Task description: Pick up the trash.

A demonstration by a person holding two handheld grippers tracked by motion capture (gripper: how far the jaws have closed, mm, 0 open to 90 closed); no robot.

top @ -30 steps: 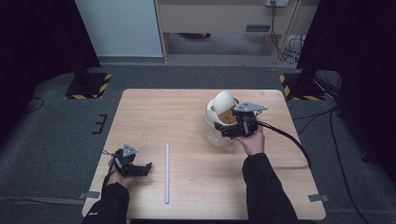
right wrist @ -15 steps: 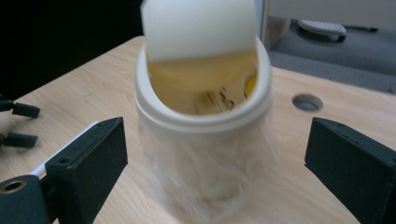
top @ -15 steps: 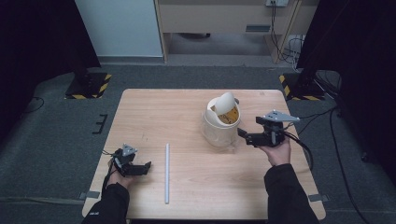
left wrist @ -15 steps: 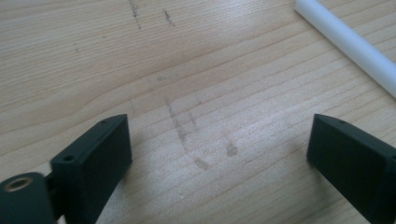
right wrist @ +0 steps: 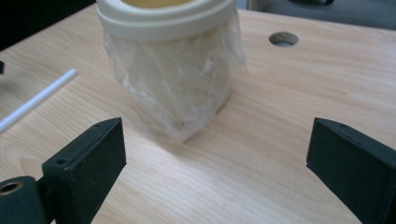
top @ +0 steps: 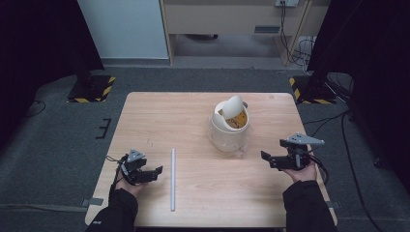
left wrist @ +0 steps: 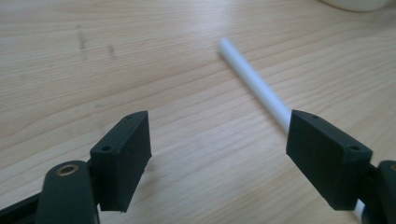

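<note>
Little looks done yet: the white tube (top: 172,179) is lying untouched near the tabletop's (top: 159,108) front edge, with both the left claw (top: 153,172) and right claw (top: 267,158) gaping wide, the right one facing the lined bin (top: 229,128)

1. The worktop (top: 193,116) is pale wood with fine brown grain lines; in the left gripper view two faint dark smudges sit at upper left.
2. The rod (top: 172,179), lower centre of the high view, is plain white.
3. The small bin (top: 229,133), centre of the high view, is cream with a yellowish inside; its liner (right wrist: 187,88) is clear, cloudy plastic.
4. The left tongs (top: 153,172) and right tongs (top: 266,158) are matt black; the right carries a grey plate.
5. The floor (top: 58,145) is dark grey carpet; the stand bases at upper left and upper right bear yellow-and-black stripes.
6. The sleeves at the bottom are black.
</note>
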